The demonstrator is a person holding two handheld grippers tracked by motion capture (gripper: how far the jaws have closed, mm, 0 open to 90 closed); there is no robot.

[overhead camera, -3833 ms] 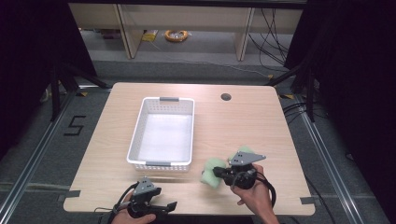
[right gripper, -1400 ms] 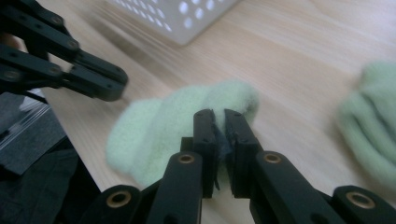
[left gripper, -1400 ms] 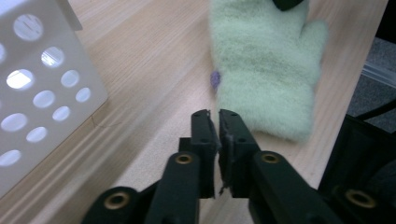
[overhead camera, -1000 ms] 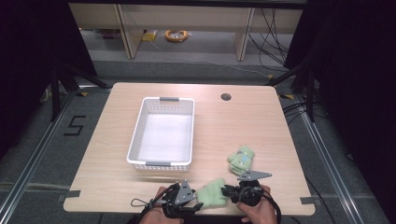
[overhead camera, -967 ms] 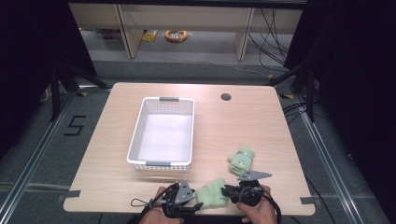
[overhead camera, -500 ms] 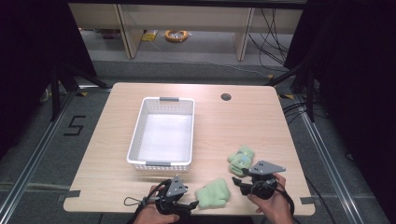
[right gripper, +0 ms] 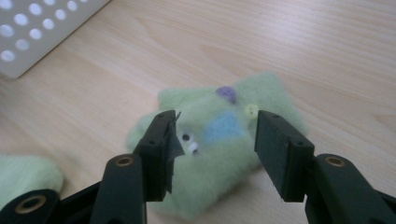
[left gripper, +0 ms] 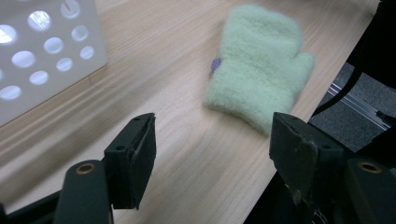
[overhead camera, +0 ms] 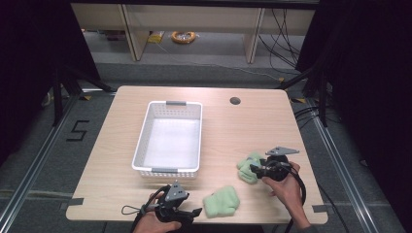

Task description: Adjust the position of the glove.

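left gripper [left gripper: 212, 140] jaws, just opening, empty near plain mitten [left gripper: 259, 70]; right gripper [right gripper: 215, 140] jaws apart over patched mitten [right gripper: 224, 154].

Readable marks, one entry: a black numeral "5" [overhead camera: 78, 131] set on the grey floor to the left of my light wooden table [overhead camera: 252, 126]. I read no other text, label or brand anywhere.
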